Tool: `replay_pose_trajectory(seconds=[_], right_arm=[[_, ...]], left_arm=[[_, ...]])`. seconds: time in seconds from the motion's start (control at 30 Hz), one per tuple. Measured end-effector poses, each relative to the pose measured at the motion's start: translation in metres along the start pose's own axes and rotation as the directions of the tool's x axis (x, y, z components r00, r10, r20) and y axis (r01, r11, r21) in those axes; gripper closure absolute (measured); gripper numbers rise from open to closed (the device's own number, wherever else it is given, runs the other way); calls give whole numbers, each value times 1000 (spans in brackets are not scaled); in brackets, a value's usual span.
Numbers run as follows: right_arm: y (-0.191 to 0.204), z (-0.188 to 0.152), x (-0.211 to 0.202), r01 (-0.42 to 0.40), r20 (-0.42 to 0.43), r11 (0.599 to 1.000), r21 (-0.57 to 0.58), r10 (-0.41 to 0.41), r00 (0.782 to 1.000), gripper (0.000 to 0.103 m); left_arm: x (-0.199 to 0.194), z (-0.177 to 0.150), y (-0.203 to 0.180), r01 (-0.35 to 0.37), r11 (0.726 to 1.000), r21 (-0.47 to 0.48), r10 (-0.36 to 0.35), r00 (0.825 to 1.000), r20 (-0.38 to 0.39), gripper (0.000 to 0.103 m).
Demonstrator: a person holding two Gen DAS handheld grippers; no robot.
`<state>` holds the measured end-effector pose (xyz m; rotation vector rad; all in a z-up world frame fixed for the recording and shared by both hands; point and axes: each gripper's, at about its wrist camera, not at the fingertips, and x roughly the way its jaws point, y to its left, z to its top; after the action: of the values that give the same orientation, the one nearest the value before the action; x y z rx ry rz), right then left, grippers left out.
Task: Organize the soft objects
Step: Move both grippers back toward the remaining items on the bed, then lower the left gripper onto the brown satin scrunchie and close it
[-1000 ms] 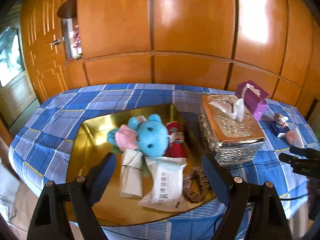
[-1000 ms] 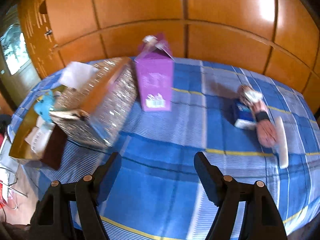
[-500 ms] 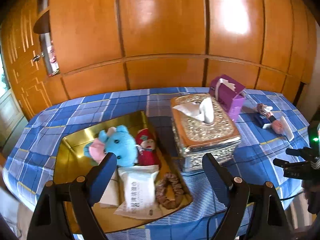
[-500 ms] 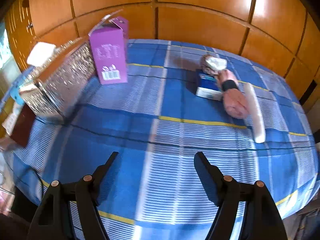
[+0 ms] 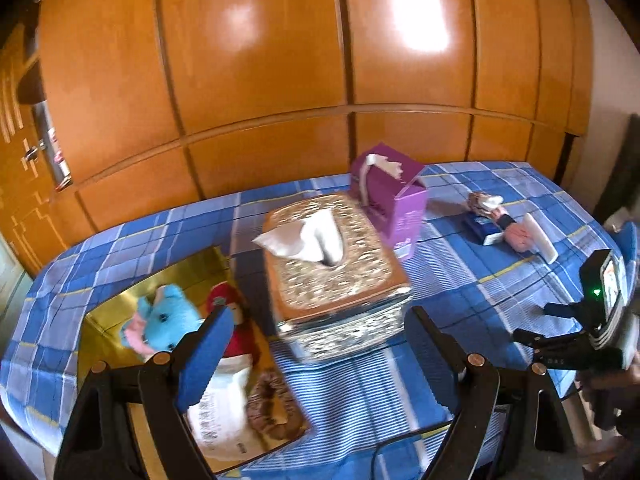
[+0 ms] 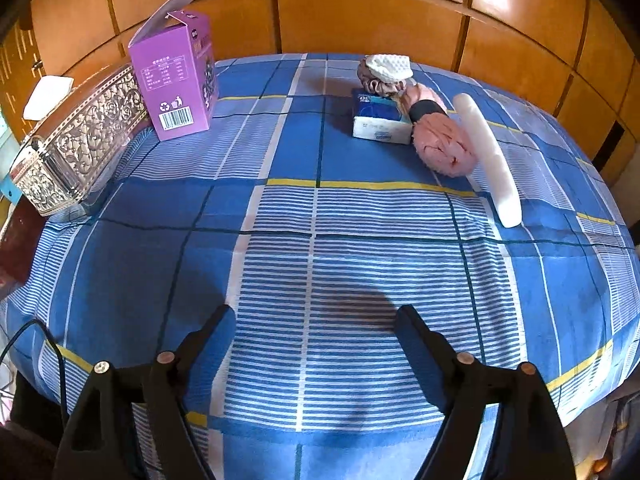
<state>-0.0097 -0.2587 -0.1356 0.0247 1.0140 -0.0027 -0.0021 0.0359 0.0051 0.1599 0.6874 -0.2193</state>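
A gold tray [image 5: 120, 308] at the left of the table holds a blue plush toy [image 5: 166, 322], a red doll [image 5: 232, 316], a white wipes pack [image 5: 218, 412] and a brown scrunchie [image 5: 272, 404]. My left gripper [image 5: 316, 330] is open and empty above the table's near edge, between the tray and the tissue box. At the far right lie a pink fluffy toy [image 6: 442, 142], a blue tissue pack [image 6: 380, 120], a white sponge on a brown scrunchie [image 6: 384, 70] and a white stick [image 6: 490, 156]. My right gripper [image 6: 314, 326] is open and empty, well short of them.
An ornate silver tissue box [image 5: 332, 272] stands mid-table, with a purple carton [image 6: 176, 76] behind it. A blue checked cloth [image 6: 320, 240] covers the table. Wooden wall panels rise behind. The right gripper's body [image 5: 592, 320] shows at the left view's right edge.
The left gripper has swung right, so the tray has slid to the left of its view. The right gripper has turned right and closer to the pink toy group.
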Motion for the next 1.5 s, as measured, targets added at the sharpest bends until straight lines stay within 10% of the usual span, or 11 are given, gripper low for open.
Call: replay_pose_trajectory(seconds=[0.7,1.5], right_arm=[[-1,-3,-1,-15,56,1000,-15,16,998,12],[-2,-3,1,-41,84,999,-25,43,996,6]], left_arm=[[53,38,-111,241,959,148,-226,968,-111,17],[235,148,-215,386,919,-80,-388,849,-359,20]])
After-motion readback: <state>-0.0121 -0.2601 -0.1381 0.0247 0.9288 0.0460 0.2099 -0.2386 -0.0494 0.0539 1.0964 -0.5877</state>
